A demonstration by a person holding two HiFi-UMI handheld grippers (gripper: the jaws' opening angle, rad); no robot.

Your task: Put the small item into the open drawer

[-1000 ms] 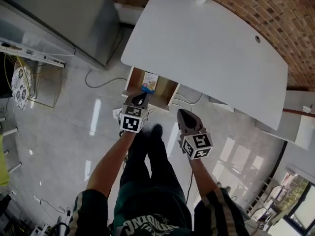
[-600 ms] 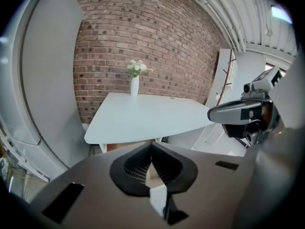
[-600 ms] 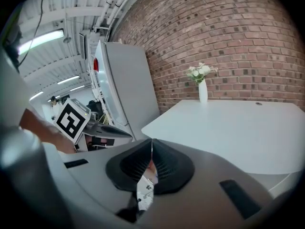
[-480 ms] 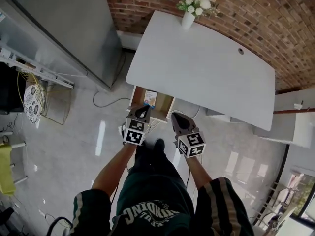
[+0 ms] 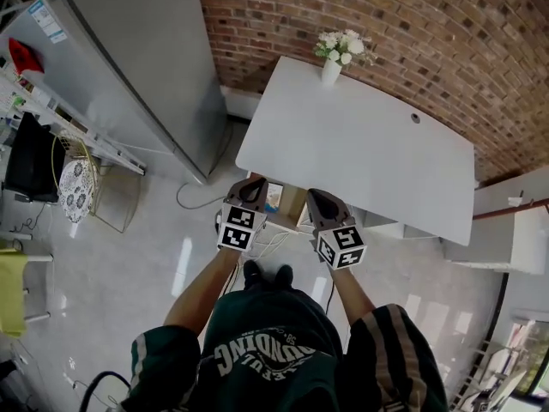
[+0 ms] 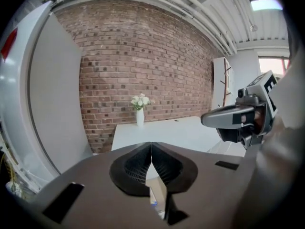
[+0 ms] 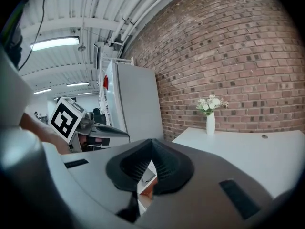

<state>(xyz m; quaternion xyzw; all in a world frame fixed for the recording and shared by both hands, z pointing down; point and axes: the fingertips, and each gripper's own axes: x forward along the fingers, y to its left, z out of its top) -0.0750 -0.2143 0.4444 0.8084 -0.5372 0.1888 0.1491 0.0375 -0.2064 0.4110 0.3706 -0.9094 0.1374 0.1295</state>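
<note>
An open wooden drawer (image 5: 290, 206) juts from under the white table (image 5: 360, 144), and my two grippers hide most of it. A small blue and white item (image 5: 274, 199) lies inside the drawer, between the two gripper tips. My left gripper (image 5: 251, 182) hovers over the drawer's left part; it is shut with nothing between its jaws. In the left gripper view (image 6: 151, 148) the drawer wood (image 6: 158, 193) and a blue speck (image 6: 152, 203) show below the jaws. My right gripper (image 5: 316, 196) hangs over the drawer's right side, also shut and empty (image 7: 151, 144).
A white vase of flowers (image 5: 333, 67) stands at the table's far edge by the brick wall (image 5: 412, 33). A tall grey cabinet (image 5: 146, 67) stands to the left. Cables (image 5: 190, 197) lie on the glossy floor. A white unit (image 5: 515, 230) is at the right.
Both grippers have come up and back from the drawer and now cover most of it. The blue item stays in the drawer. The view takes in more of the wall and the cabinet.
</note>
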